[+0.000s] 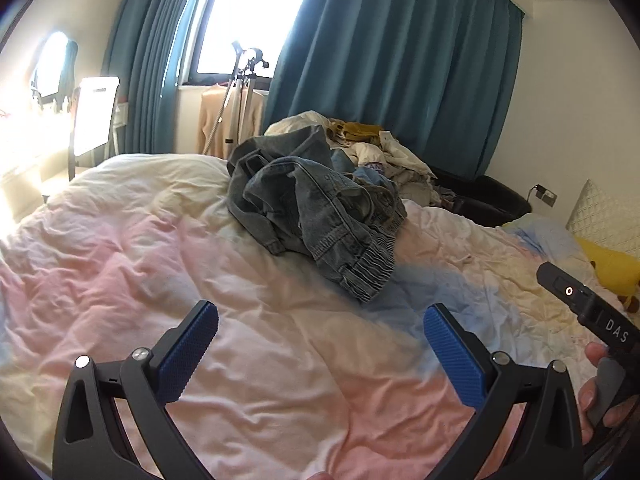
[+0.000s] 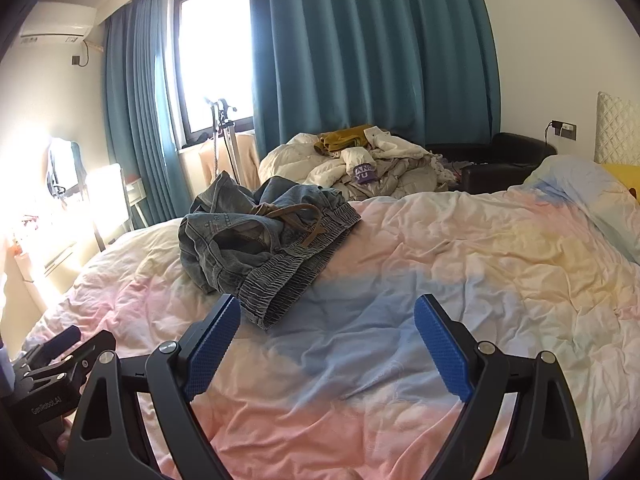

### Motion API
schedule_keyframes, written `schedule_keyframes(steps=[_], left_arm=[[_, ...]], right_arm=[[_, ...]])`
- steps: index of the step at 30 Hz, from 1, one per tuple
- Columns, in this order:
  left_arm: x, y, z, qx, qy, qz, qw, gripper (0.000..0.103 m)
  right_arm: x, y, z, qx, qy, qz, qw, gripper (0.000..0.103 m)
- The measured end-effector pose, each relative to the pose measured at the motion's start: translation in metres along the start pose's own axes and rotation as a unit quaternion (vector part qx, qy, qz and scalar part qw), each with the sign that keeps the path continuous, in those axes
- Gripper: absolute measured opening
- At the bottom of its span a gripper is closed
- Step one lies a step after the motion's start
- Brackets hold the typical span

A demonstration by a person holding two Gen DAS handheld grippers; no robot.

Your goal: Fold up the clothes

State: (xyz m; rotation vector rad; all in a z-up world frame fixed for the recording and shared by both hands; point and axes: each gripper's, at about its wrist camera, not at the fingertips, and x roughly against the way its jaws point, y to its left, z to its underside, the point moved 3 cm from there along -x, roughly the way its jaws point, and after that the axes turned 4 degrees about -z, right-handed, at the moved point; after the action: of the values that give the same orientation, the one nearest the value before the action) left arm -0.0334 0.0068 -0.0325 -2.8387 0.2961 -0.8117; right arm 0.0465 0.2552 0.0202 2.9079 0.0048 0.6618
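White capitals "DAS" stand on the black body of the right gripper's handle point(image 1: 588, 312) at the right edge of the left wrist view, just below a small lit white ring on that same body.

In the right wrist view, pale lettering "GenRobot.AI" runs along the black body of the left gripper point(image 2: 48, 384) at the lower left edge.

Beyond the bed, in the pile of pale clothes point(image 2: 384, 168) under the teal curtain, a purple patch point(image 2: 365, 173) on a white garment bears white letters that read "ANG" over "YU"; its left side is hidden in a fold.
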Motion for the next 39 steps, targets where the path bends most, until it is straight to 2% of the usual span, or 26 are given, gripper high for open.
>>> schedule_keyframes(steps=[3,9,13,22,24,27,30,33,35,36,37,39], left_arm=[[-0.013,-0.005,0.001,0.018,0.027,0.045,0.9985,0.103],[-0.062,-0.019,-0.001,0.037,0.078,0.08,0.9931,0.103],[-0.1,-0.016,-0.005,0.081,0.113,0.11,0.9842,0.103],[-0.174,-0.001,-0.014,0.157,0.138,0.127,0.9695,0.103],[-0.184,0.0,-0.018,0.164,0.126,0.12,0.971,0.102],[-0.203,-0.005,-0.02,0.168,0.136,0.135,0.967,0.091],[-0.22,-0.01,-0.019,0.172,0.15,0.136,0.9641,0.09],[-0.236,-0.013,-0.016,0.192,0.164,0.16,0.9544,0.084],[-0.243,-0.015,-0.013,0.202,0.173,0.171,0.9487,0.077],[-0.245,-0.015,-0.012,0.203,0.175,0.167,0.9488,0.072],[-0.246,-0.016,-0.011,0.205,0.176,0.163,0.9489,0.061],[-0.245,-0.015,-0.011,0.217,0.171,0.151,0.9491,0.051]], right_arm=[[-0.001,-0.001,0.0,-0.004,0.003,0.002,1.0,0.09],[-0.002,-0.007,-0.001,-0.034,0.009,-0.017,0.999,0.09],[-0.009,-0.011,0.002,-0.052,0.02,-0.029,0.998,0.09],[-0.031,-0.02,0.01,-0.094,0.051,-0.056,0.993,0.09],[-0.04,-0.02,0.013,-0.107,0.065,-0.071,0.99,0.09],[-0.055,-0.015,0.019,-0.11,0.08,-0.102,0.985,0.09],[-0.068,-0.012,0.025,-0.11,0.092,-0.113,0.983,0.09],[-0.073,-0.009,0.026,-0.109,0.092,-0.121,0.982,0.09],[-0.076,-0.008,0.028,-0.107,0.093,-0.125,0.982,0.09],[-0.078,-0.007,0.028,-0.107,0.094,-0.127,0.982,0.09],[-0.079,-0.007,0.028,-0.109,0.096,-0.131,0.981,0.09],[-0.08,-0.006,0.028,-0.114,0.098,-0.137,0.979,0.09]])
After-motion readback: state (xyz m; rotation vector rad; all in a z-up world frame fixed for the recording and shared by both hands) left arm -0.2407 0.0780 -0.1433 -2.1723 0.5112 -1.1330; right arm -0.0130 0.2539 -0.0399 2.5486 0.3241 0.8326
